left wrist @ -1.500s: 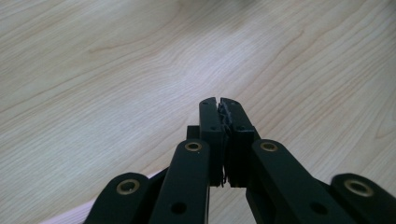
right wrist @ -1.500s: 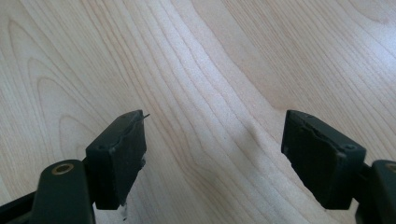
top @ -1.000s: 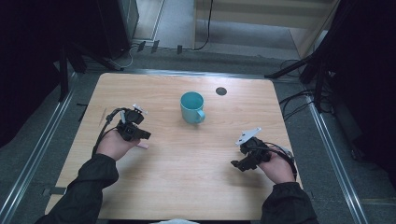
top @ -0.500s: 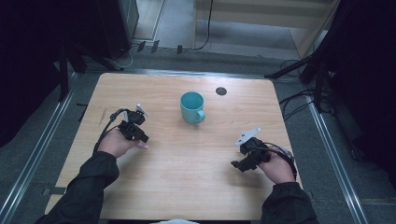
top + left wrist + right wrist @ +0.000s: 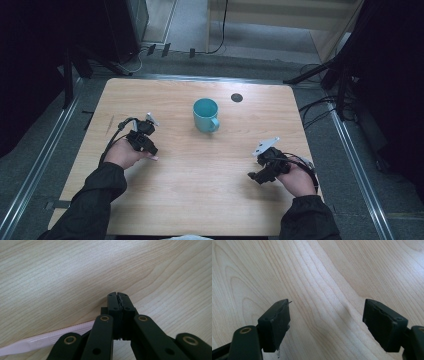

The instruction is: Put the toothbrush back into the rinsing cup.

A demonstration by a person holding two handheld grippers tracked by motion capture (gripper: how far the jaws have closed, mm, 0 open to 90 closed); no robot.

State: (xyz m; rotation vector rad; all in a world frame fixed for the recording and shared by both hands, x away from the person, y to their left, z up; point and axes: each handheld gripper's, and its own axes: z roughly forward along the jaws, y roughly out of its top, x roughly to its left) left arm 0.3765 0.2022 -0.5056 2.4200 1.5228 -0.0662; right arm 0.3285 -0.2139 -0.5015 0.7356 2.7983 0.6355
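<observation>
A teal mug stands upright at the table's middle back, its handle turned toward me. My left gripper rests low over the wood at the left, well short of the mug; in the left gripper view its jaws are pressed together with nothing between the tips. A pale pinkish strip lies on the wood beside its linkage. My right gripper sits at the right front, its jaws spread wide over bare wood.
The light wooden table has a small dark round spot right of the mug. Metal rails run along both sides, and cables lie on the floor at the right. Dark stands and a cabinet stand beyond the far edge.
The left hand has shifted slightly with its gripper. The right gripper and the mug have stayed where they were.
</observation>
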